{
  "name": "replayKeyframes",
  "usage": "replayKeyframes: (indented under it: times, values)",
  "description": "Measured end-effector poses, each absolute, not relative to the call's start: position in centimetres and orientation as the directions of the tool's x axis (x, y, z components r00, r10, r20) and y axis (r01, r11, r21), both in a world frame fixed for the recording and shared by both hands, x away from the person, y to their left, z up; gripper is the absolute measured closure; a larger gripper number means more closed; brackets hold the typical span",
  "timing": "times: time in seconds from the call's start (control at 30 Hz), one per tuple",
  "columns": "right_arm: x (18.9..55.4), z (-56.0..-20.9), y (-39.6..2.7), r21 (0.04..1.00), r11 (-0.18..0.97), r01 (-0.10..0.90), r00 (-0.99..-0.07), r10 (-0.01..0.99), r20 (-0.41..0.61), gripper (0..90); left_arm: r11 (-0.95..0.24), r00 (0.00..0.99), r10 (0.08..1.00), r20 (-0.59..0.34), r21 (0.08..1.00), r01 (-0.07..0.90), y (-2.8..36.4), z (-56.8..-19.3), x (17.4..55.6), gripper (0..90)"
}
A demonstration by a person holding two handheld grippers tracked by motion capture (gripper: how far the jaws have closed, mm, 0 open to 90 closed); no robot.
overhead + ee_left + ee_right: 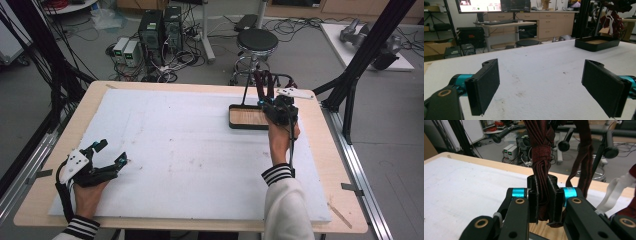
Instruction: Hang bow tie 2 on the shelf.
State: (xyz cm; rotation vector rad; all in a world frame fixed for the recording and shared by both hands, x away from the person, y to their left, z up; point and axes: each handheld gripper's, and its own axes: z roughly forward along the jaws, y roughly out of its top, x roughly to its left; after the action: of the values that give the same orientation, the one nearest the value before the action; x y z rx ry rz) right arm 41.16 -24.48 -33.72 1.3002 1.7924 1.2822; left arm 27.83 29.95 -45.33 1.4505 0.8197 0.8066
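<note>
**Right gripper clamping a folded dark red umbrella over the tray**

The right gripper (542,202) is pinching the bundled cloth of a dark red folded umbrella (541,157), its jaws pressed together on the pleated fabric just below the wrap strap that is binding the folds. The umbrella is standing roughly upright above the black tray (248,118) with the wooden floor, at the far right of the white-covered table (175,150). In the high view the right gripper (280,107) is covering most of the cloth, so the umbrella (264,82) is showing there as dark ribs and red folds rising behind it.

A white strip is hanging at the right edge of the right gripper view; what it is attached to is cut off. The lower end of the bundle is hidden behind the jaws.

The left gripper (112,155) is resting at the near left of the table, jaws standing wide apart with nothing between them.
</note>
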Motion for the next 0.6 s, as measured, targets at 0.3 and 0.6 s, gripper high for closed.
replayKeyframes:
  times: [0.3, 0.6]
  values:
    - [42.2, -34.8, -24.8, 0.911, 0.029, 0.411, -0.366, 0.921, 0.136, 81.3, -0.026, 0.507, 0.862, 0.011, 0.999, 0.024, 29.9, -45.3, 27.8, 15.2]
    - [43.1, -35.9, -25.2, 0.884, -0.014, 0.468, -0.369, 0.906, 0.209, 81.2, -0.025, 0.507, 0.862, 0.010, 0.999, 0.024, 29.9, -45.3, 27.8, 15.2]
